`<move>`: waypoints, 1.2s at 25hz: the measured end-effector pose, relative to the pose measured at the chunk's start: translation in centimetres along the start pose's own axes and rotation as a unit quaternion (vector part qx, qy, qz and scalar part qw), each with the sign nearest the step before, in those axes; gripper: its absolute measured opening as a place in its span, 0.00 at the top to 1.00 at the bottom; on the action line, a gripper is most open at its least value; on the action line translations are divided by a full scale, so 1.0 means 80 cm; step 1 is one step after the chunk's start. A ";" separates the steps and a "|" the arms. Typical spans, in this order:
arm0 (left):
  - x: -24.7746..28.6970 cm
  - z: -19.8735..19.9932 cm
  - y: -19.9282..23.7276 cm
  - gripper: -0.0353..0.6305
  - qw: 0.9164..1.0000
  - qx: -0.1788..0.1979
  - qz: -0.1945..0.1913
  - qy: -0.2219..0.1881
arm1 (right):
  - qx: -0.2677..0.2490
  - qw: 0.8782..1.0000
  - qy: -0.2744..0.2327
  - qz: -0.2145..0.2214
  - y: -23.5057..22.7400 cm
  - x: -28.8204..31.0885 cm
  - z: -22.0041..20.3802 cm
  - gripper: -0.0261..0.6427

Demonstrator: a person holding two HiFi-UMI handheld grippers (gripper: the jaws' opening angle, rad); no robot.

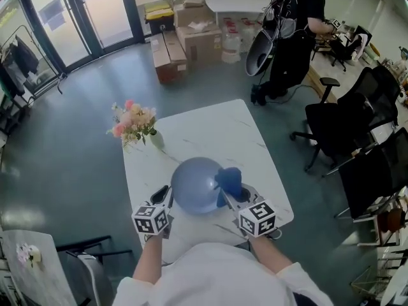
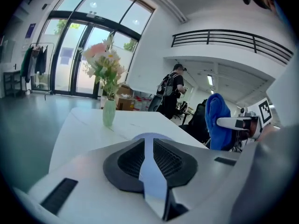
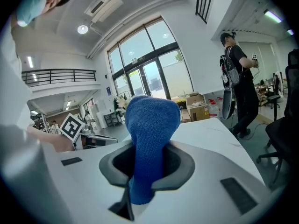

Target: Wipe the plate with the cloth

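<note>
1. Left gripper (image 2: 148, 147): in the left gripper view I read the jaws as closed narrow on the rim of the pale blue plate (image 1: 196, 185). A thin band of the plate runs between the two ribbed black pads (image 2: 128, 158), and both pads press on it.

2. From this tool the plate extends forward and to the right. I cannot tell whether its underside touches the white table (image 1: 217, 129).

3. Right gripper (image 3: 152, 164): the jaws are clamped on a blue cloth (image 3: 149, 134). The cloth fills the gap between the pads and stands up in a rounded bunch ahead of the fingertips.

4. In the head view the bunched cloth lies at the plate's right rim, just ahead of the right gripper. It sits between that tool and the plate, and I cannot confirm contact with the plate.

5. The two tools face the plate from its near side, left tool at the left rim and right tool at the right rim. Each marker cube, left (image 1: 152, 219) and right (image 1: 257, 218), sits behind its jaws, toward the operator.

6. Beyond the plate, ahead of the left gripper and well apart from it, a pale green vase (image 1: 157, 140) with pink and white flowers (image 1: 132, 123) stands upright on the table.

7. Far ahead of the right gripper, off the table, a person in dark clothing (image 1: 296, 30) stands on the floor. Black office chairs (image 1: 344, 123) are to the right and cardboard boxes (image 1: 185, 37) lie farther ahead.
</note>
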State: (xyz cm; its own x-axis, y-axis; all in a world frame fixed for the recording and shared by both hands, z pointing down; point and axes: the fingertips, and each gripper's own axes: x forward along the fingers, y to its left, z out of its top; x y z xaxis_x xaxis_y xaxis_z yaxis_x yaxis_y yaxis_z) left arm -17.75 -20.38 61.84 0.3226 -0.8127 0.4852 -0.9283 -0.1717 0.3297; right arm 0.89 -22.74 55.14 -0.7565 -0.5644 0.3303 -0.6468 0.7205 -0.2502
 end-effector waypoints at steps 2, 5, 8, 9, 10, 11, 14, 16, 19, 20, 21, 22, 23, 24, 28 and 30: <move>0.008 -0.015 0.006 0.88 1.000 -0.020 0.005 0.017 | 0.001 1.000 0.004 0.003 0.001 0.002 -0.003 0.83; 0.020 -0.039 0.015 0.64 0.998 -0.040 0.011 0.049 | 0.003 1.000 0.007 0.005 0.001 0.004 -0.006 0.83; 0.028 -0.056 0.022 0.61 0.996 -0.045 0.019 0.070 | 0.004 1.000 0.007 0.004 0.000 0.005 -0.007 0.83; 0.030 -0.061 0.024 0.60 0.996 -0.048 0.020 0.075 | 0.004 1.000 0.008 0.004 -0.001 0.005 -0.008 0.83; 0.033 -0.065 0.025 0.60 0.995 -0.053 0.021 0.080 | 0.005 1.000 0.009 0.004 -0.001 0.005 -0.010 0.83; 0.036 -0.069 0.026 0.59 0.994 -0.059 0.020 0.085 | 0.005 1.000 0.010 0.004 -0.001 0.005 -0.011 0.83; 0.046 -0.081 0.031 0.57 0.992 -0.083 0.020 0.097 | 0.007 1.000 0.012 0.004 -0.001 0.006 -0.013 0.83; 0.053 -0.088 0.039 0.56 0.989 -0.103 0.027 0.103 | 0.008 1.000 0.014 0.004 -0.001 0.008 -0.014 0.83; 0.063 -0.100 0.047 0.54 0.983 -0.134 0.035 0.118 | 0.009 1.000 0.016 0.005 -0.001 0.009 -0.016 0.83; 0.067 -0.105 0.049 0.54 0.981 -0.144 0.035 0.125 | 0.010 1.000 0.017 0.005 -0.001 0.009 -0.016 0.83; 0.070 -0.110 0.050 0.54 0.979 -0.155 0.034 0.130 | 0.011 1.000 0.017 0.007 -0.001 0.008 -0.016 0.83; 0.073 -0.115 0.051 0.54 0.976 -0.165 0.034 0.136 | 0.011 1.000 0.018 0.008 0.000 0.009 -0.015 0.83; 0.077 -0.120 0.052 0.54 0.974 -0.175 0.033 0.140 | 0.010 1.000 0.017 0.008 0.000 0.009 -0.014 0.83; 0.080 -0.124 0.053 0.54 0.972 -0.184 0.032 0.146 | 0.009 1.000 0.017 0.009 -0.001 0.011 -0.013 0.83; 0.087 -0.133 0.056 0.54 0.967 -0.198 0.034 0.158 | 0.010 1.000 0.018 0.009 -0.002 0.014 -0.014 0.83; 0.087 -0.133 0.055 0.54 0.966 -0.199 0.032 0.160 | 0.011 1.000 0.018 0.007 -0.004 0.014 -0.015 0.83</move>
State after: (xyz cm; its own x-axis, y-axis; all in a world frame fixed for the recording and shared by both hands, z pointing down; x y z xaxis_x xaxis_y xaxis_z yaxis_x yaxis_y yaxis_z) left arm -17.64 -20.87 75.24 0.3662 -0.5900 0.7195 -0.8240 0.1536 0.5453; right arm 0.37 -23.16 56.68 -0.7622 -0.5384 0.3595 -0.6380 0.7190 -0.2759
